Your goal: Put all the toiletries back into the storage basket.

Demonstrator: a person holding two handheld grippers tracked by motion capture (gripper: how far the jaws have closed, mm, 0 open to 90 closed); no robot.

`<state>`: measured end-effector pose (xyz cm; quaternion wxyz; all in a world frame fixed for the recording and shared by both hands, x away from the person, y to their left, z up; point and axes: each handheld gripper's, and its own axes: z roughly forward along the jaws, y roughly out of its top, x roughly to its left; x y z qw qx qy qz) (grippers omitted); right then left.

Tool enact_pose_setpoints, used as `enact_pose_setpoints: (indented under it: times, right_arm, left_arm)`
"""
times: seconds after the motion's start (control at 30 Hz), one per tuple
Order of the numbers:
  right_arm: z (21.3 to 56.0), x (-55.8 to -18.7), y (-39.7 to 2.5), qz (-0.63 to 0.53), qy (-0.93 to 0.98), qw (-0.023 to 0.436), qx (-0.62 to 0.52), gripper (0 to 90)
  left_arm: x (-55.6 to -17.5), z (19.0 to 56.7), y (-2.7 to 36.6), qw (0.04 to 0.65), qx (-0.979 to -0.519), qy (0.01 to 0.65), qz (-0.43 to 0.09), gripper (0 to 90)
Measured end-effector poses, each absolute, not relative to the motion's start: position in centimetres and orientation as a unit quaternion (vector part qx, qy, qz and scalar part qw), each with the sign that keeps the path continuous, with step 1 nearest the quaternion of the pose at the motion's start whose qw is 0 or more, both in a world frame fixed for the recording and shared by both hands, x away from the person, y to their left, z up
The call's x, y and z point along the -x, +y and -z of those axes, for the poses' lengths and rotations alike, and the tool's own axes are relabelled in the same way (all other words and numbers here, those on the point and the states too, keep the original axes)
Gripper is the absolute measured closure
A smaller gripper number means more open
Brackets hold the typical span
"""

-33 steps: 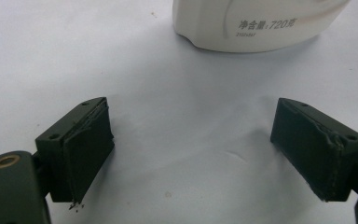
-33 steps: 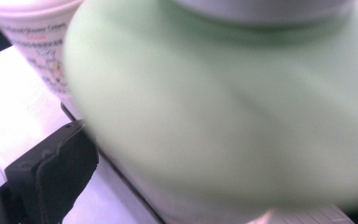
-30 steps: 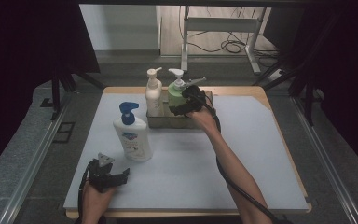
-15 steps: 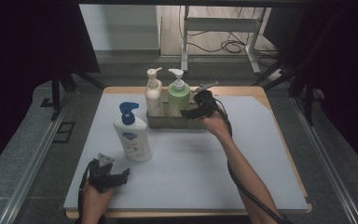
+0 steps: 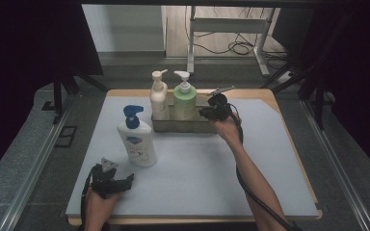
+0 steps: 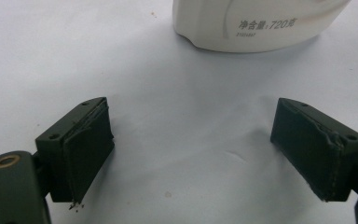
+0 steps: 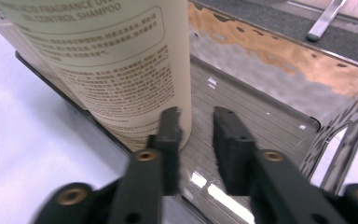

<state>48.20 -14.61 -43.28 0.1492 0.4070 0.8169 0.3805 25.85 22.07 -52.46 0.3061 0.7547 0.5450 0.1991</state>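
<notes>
Right hand-held gripper (image 7: 196,128) narrowly parted, empty, beside shampoo bottle (image 7: 116,60); over tray (image 7: 270,116)

Left gripper (image 5: 111,182) resting low in the lower left of the high view, gripped by the left hand (image 5: 96,204) coming in from the bottom edge. Jaws standing wide apart in the left gripper view (image 6: 193,149), pads (image 6: 86,156) at the lower left and lower right of the frame, nothing between them.

Right forearm (image 5: 250,178) stretching diagonally from the bottom right toward frame centre, right hand (image 5: 227,127) carrying the right gripper (image 5: 207,113) just above centre. Jaws in the right gripper view (image 7: 196,133) sitting near each other with a narrow gap, closing on nothing.
</notes>
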Motion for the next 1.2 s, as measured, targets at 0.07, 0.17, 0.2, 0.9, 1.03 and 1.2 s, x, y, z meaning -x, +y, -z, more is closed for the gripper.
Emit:
enact_pose_setpoints:
  times: [0.07, 0.17, 0.2, 0.9, 1.03, 1.2]
  right_arm:
    - [43.3, -48.3, -14.5, -0.38, 0.817, 0.148, -0.409, 82.3]
    - [43.7, -48.7, -14.0, -0.373, 0.819, 0.148, -0.41, 89.0]
    - [43.8, -48.9, -13.9, -0.369, 0.82, 0.149, -0.411, 89.1]
    - [45.3, -50.5, -12.3, -0.347, 0.821, 0.136, -0.433, 89.3]
    - [45.3, -50.5, -12.1, -0.344, 0.824, 0.136, -0.428, 89.2]
    - [45.4, -50.4, -11.7, -0.344, 0.827, 0.134, -0.424, 89.2]
  left_arm:
    - [-25.8, 52.5, 22.1, 0.306, -0.755, 0.545, -0.199, 12.0]
    - [-25.9, 52.5, 22.1, 0.306, -0.755, 0.545, -0.199, 12.0]
    - [-25.8, 52.5, 22.1, 0.306, -0.755, 0.545, -0.199, 12.0]
    - [-25.9, 52.5, 22.1, 0.306, -0.755, 0.545, -0.199, 12.0]
    - [-25.9, 52.5, 22.1, 0.306, -0.755, 0.545, -0.199, 12.0]
    - [-25.9, 52.5, 22.1, 0.306, -0.755, 0.545, -0.199, 12.0]
